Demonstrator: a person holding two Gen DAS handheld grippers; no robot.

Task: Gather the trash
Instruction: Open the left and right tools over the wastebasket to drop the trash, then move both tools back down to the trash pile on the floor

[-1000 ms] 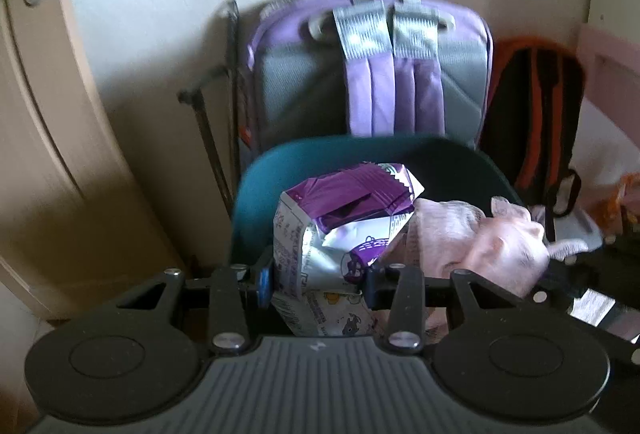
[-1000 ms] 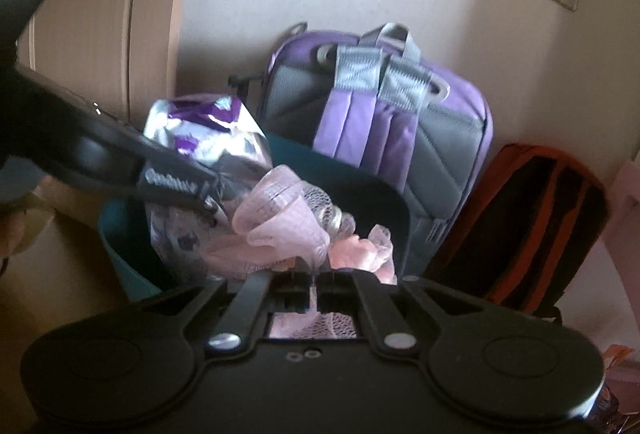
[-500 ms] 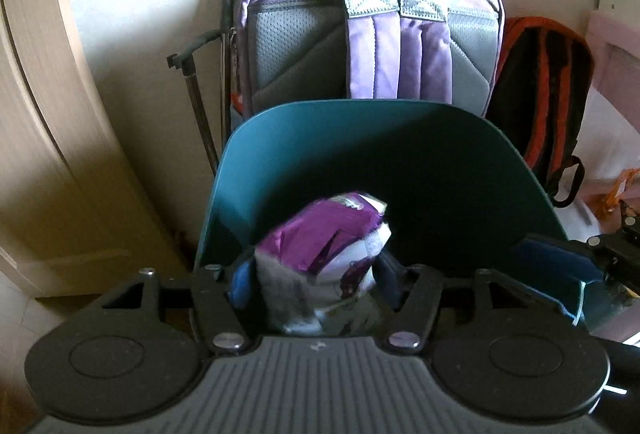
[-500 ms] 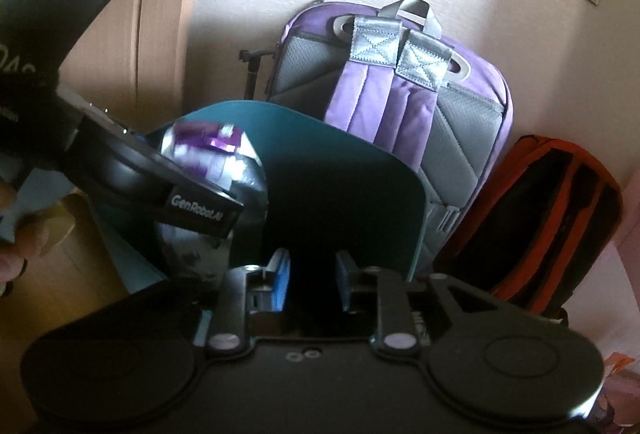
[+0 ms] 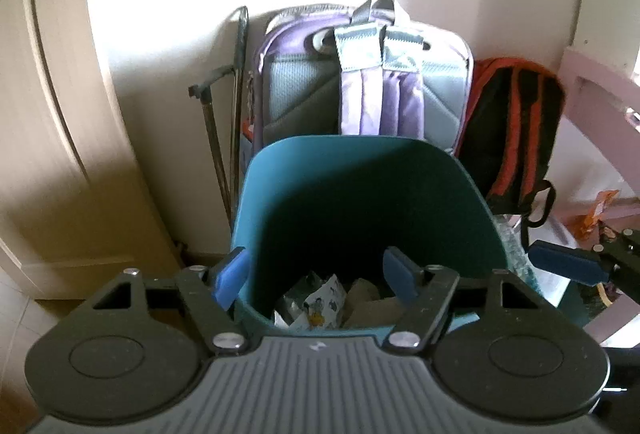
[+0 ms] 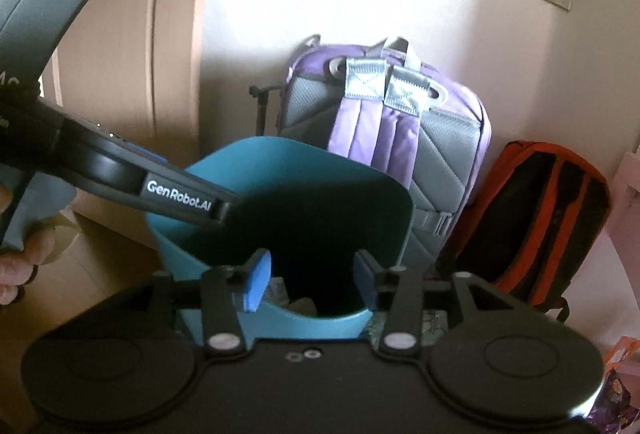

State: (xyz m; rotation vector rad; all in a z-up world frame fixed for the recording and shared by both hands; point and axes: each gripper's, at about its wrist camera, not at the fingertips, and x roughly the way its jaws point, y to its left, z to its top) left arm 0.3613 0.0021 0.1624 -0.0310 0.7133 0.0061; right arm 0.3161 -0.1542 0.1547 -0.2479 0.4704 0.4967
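The left gripper [image 5: 316, 276] has its jaws wide with nothing between them; they have just been opening, and its blue pads [image 5: 230, 274] hang over the near rim of the teal bin [image 5: 360, 190]. The right gripper [image 6: 310, 280] is likewise parted and empty, its jaws also just opened, poised over the same near rim from the right side.

The trash [image 5: 316, 304] now lies at the bottom of the bin: a crumpled printed wrapper with cartoon figures, and a duller crumpled piece beside it to the right. How much else is under them is too dark to tell.

Risks, as I judge them: both grippers crowd one narrow opening, so pulling back carelessly could knock a finger against the rim and tip the bin, which looks light and stands free on the floor. The two tools could also clip each other, since the left one crosses in front of the right wrist view.

Behind the bin, a purple backpack [image 5: 364, 82] leans upright on the far wall, with an orange-and-black backpack [image 5: 516, 130] to its right and a door [image 5: 44, 74] on the left. More wrappers [image 6: 612, 394] seem to lie at the near right, so collecting is probably not finished.
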